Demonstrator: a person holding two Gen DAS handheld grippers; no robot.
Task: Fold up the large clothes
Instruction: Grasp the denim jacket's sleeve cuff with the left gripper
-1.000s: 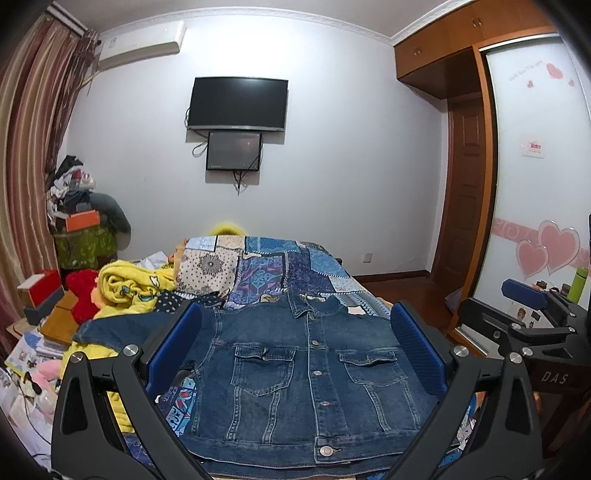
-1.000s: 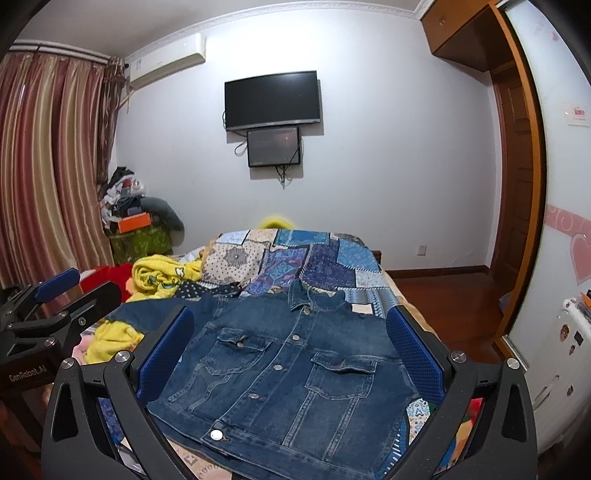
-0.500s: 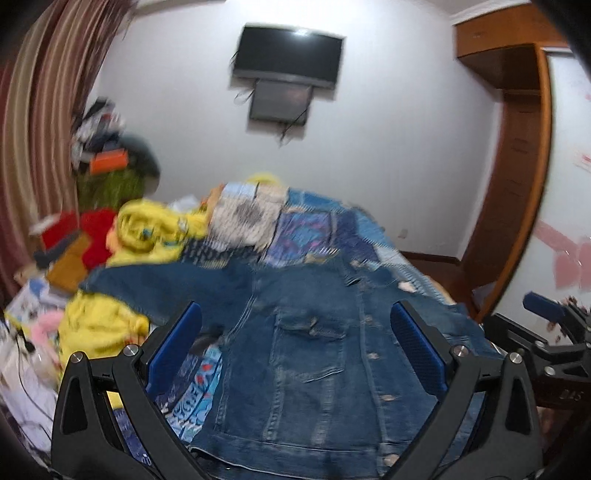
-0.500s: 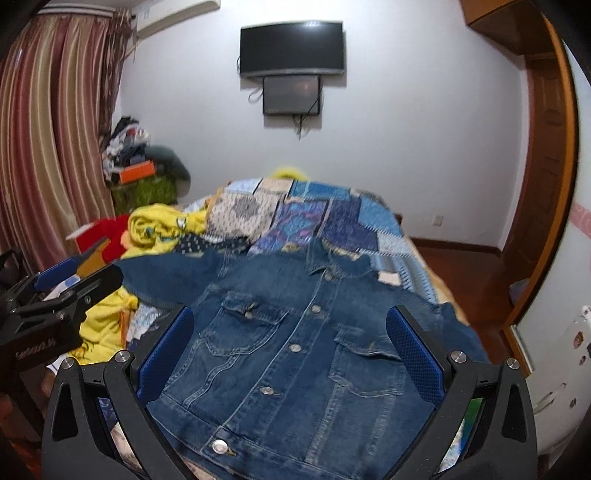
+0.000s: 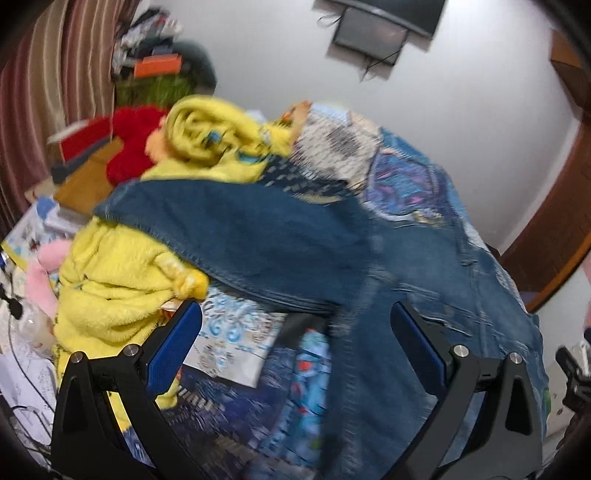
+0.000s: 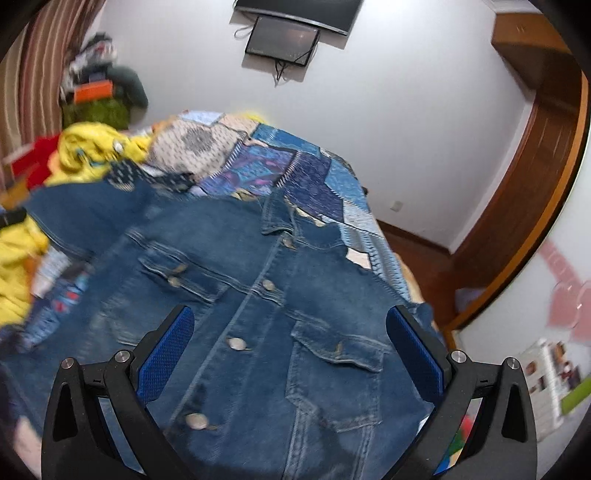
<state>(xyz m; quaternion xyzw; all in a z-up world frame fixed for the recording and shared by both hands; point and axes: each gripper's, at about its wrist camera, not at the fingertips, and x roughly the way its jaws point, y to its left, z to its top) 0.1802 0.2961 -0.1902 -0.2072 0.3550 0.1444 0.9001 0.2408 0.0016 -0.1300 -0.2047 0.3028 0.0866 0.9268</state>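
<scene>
A blue denim jacket [image 6: 280,314] lies front up and buttoned on the patchwork bedspread [image 6: 295,166]. In the left wrist view its left sleeve [image 5: 240,240] stretches out to the left over a yellow fleece garment [image 5: 118,280], and the jacket body [image 5: 443,295] lies to the right. My left gripper [image 5: 295,343] is open and empty, above the sleeve's underarm area. My right gripper [image 6: 291,350] is open and empty, above the jacket's lower front and right chest pocket.
A second yellow bundle [image 5: 207,129] and red plush [image 5: 133,147] lie at the bed's far left. Books and clutter [image 5: 44,229] sit left of the bed. A wooden door [image 6: 524,177] and wall TV [image 6: 295,14] stand beyond.
Both grippers have tilted down and moved closer to the jacket. The left one has swung left toward the sleeve, the right one over the jacket front. Both stay open.
</scene>
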